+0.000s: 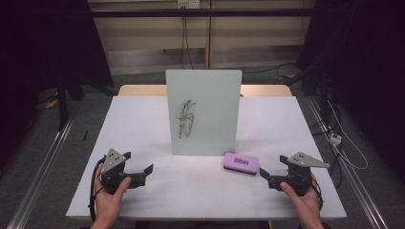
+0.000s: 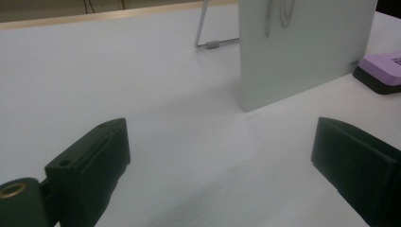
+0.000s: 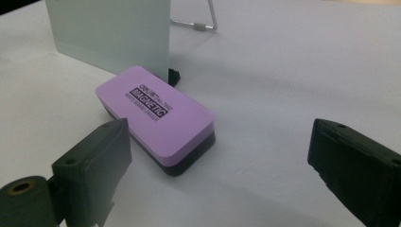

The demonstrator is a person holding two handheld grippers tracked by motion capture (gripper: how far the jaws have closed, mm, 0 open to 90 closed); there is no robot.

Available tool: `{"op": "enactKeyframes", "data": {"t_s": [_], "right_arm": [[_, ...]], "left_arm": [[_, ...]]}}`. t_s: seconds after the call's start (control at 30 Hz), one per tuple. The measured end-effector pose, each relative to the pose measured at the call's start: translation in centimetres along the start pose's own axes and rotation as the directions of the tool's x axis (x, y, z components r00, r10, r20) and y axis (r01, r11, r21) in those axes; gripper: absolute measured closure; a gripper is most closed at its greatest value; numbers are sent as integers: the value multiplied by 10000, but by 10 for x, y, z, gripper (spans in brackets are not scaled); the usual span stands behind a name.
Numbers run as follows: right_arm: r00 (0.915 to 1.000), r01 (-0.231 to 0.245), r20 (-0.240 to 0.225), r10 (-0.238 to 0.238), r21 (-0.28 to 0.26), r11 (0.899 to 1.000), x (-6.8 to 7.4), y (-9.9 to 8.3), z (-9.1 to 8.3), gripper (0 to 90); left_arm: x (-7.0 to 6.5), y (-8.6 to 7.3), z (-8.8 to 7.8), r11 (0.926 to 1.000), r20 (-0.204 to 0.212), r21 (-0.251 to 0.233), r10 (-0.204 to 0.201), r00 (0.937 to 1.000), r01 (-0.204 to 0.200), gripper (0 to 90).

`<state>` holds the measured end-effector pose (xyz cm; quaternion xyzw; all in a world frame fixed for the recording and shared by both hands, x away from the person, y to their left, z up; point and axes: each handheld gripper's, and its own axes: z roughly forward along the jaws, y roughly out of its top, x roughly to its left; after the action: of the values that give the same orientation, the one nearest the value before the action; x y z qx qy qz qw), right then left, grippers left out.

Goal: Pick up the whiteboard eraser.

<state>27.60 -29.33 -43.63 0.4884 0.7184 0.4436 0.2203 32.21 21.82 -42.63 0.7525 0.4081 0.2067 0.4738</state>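
Whiteboard (image 1: 204, 112): small, white, standing upright near the middle of the white table (image 1: 143, 119), its face toward the person, a black scribble (image 1: 185, 117) drawn left of its centre; in both gripper views a wire stand (image 2: 208, 33) props it from behind. Eraser (image 1: 241, 163): purple top with a black label, dark underside, lying flat on the table just in front of the whiteboard's lower right corner; in the right gripper view its far end lies close by that corner, though whether they touch cannot be told. Left gripper (image 1: 136, 171): held in the person's left hand (image 1: 110, 198), in front of the whiteboard and to its left, well apart from it, resting low at the table; jaws spread wide with bare table between them, holding nothing. Right gripper (image 1: 272, 176): held in the person's right hand (image 1: 303, 198), in front of the whiteboard and to its right, near the eraser and pointing toward it; jaws spread wide, nothing gripped, the eraser lying just ahead of the jaws and clear of both in the right gripper view.
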Motion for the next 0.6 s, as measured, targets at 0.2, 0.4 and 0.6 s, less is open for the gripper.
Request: {"op": "enactKeyframes", "data": {"t_s": [0.2,0.4,0.6], "right_arm": [[9992,68,-395,-78,-239,9997,4,1,3,87],[9978,390,-538,-396,-108,9992,11,4,7,114],[9970,554,-535,-553,5,9985,18,10,9,110]], "left_arm": [[1,-1,0,10000,28,51,31,10000,-31,53],[1,-1,-1,9999,92,101,47,9999,-48,53],[0,-1,0,10000,188,22,1,9998,-2,53]]}}
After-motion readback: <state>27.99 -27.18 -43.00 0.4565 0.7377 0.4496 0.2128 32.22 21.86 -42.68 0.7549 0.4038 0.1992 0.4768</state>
